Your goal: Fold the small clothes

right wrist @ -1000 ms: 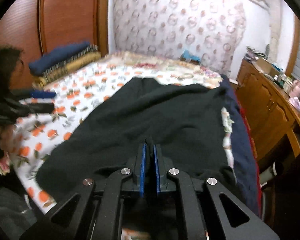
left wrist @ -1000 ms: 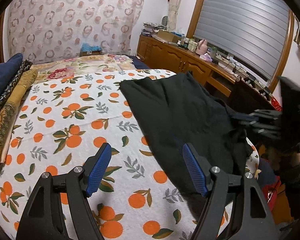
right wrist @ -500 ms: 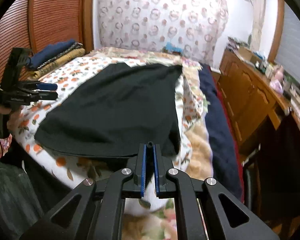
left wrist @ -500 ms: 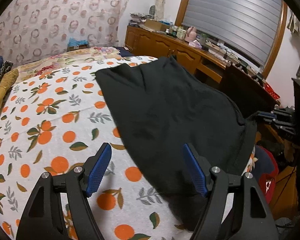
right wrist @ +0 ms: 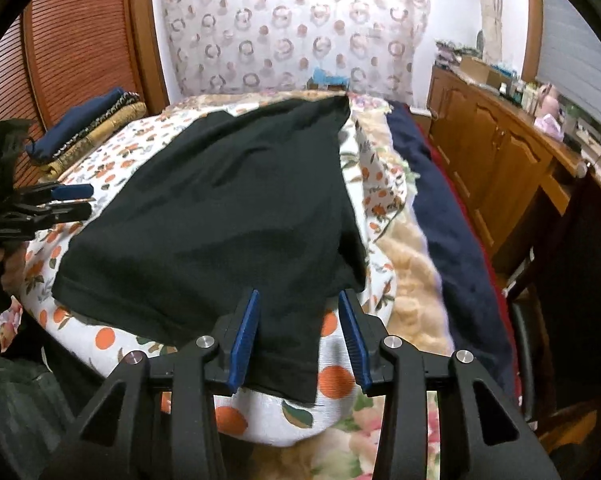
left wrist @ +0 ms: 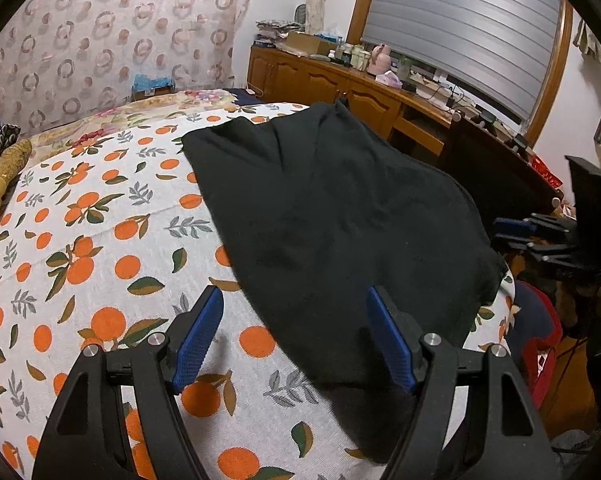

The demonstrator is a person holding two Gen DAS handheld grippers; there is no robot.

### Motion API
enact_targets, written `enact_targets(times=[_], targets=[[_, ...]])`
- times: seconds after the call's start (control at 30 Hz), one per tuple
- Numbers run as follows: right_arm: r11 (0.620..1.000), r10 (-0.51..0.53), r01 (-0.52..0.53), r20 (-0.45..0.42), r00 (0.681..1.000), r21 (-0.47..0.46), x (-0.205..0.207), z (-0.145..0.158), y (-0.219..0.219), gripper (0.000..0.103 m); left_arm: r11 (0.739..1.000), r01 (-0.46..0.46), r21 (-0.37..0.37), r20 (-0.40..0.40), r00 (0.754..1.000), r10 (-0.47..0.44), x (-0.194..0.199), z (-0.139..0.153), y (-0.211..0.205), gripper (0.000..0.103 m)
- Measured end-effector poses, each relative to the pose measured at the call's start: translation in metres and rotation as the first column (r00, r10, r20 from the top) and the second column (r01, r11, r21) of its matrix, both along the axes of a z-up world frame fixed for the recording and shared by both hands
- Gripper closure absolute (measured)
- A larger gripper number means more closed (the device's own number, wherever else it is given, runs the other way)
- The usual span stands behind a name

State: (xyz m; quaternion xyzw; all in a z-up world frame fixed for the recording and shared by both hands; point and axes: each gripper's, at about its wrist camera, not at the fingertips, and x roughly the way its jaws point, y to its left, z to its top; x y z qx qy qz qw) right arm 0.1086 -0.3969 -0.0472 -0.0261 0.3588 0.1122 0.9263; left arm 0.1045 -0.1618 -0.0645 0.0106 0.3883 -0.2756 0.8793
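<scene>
While draped across the orange-print bedspread [left wrist: 100, 240] with its near hem hanging over the bed's near edge, black garment [right wrist: 220, 208] lies mostly flat but not yet folded. Right gripper [right wrist: 300, 336] released: jaws just opened, a near flap of dark cloth between the blue pads, pads not pressing on it. Left gripper [left wrist: 296, 340] spread wide over the garment's near left edge, nothing clenched.

Risks, as judged from here:
- Overhanging hem could drag the cloth off the near edge (weight on the hanging side, nothing pinning it now).
- Closing on the bedspread together with the garment, since both are soft and touching, would lift the cover and spoil the lay.
- Wrinkles running toward the far end could get locked into the fold if not smoothed first.
- Grabbing one layer only, if the piece is doubled, would pull it askew.

Hard to make out: kind of garment (sleeves, legs, neckline all lost in the dark fabric); number of layers; far right corner, close to the bed's side above the navy blanket [right wrist: 440, 200]; the hanging hem's full extent, cut off behind the gripper bodies.
</scene>
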Motion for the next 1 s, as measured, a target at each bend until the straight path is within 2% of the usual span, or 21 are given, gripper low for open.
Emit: enact_targets(times=[0.17, 0.33, 0.43, 0.53, 0.63, 0.67, 0.7, 0.8, 0.9, 0.97, 1.0], targets=[[1.0, -0.017, 0.017, -0.046, 0.999, -0.014, 0.005, -0.012, -0.001, 0.06, 1.0, 0.014, 0.001, -0.026, 1.0, -0.014, -0.006, -0.008, 0.001, 0.028], [1.0, -0.01, 0.011, -0.059, 0.998, 0.011, 0.002, -0.007, -0.007, 0.06, 0.999, 0.031, 0.02, -0.051, 0.998, -0.03, -0.016, -0.015, 0.001, 0.028], [0.999, 0.02, -0.017, -0.069, 0.997, 0.044, 0.004, -0.004, -0.006, 0.06, 0.999, 0.039, 0.005, -0.068, 0.997, -0.038, -0.02, -0.016, 0.005, 0.028], [0.998, 0.049, -0.047, -0.069, 0.996, 0.032, 0.002, -0.006, 0.002, 0.06, 0.998, 0.052, -0.034, -0.095, 0.994, -0.055, -0.022, -0.016, 0.008, 0.028], [0.998, 0.069, -0.067, -0.067, 0.995, 0.018, 0.0, -0.006, 0.004, 0.072, 0.993, 0.086, -0.075, -0.127, 0.987, -0.095, -0.028, -0.016, 0.009, 0.028], [0.997, 0.073, -0.072, -0.065, 0.995, 0.016, -0.001, -0.006, 0.002, 0.086, 0.992, 0.097, -0.079, -0.127, 0.986, -0.106, -0.031, -0.015, 0.008, 0.028], [0.996, 0.086, -0.084, -0.068, 0.994, 0.029, -0.002, -0.005, 0.002, 0.09, 0.991, 0.106, -0.081, -0.124, 0.986, -0.115, -0.033, -0.014, 0.007, 0.028], [0.996, 0.084, -0.083, -0.054, 0.995, 0.024, -0.005, -0.005, 0.002, 0.093, 0.983, 0.161, -0.092, -0.138, 0.975, -0.173, -0.04, -0.015, -0.002, 0.03], [0.997, 0.069, -0.068, -0.029, 0.997, 0.04, -0.009, -0.002, 0.001, 0.095, 0.983, 0.176, -0.061, -0.129, 0.975, -0.183, -0.044, -0.015, -0.01, 0.046], [0.996, 0.062, -0.062, 0.006, 0.998, 0.057, -0.015, 0.003, 0.0, 0.095, 0.98, 0.183, -0.074, -0.146, 0.97, -0.193, -0.043, -0.015, -0.011, 0.068], [0.995, 0.068, -0.069, 0.019, 0.998, 0.068, -0.018, 0.006, 0.0, 0.095, 0.979, 0.185, -0.08, -0.15, 0.969, -0.195, -0.042, -0.016, -0.011, 0.074]])
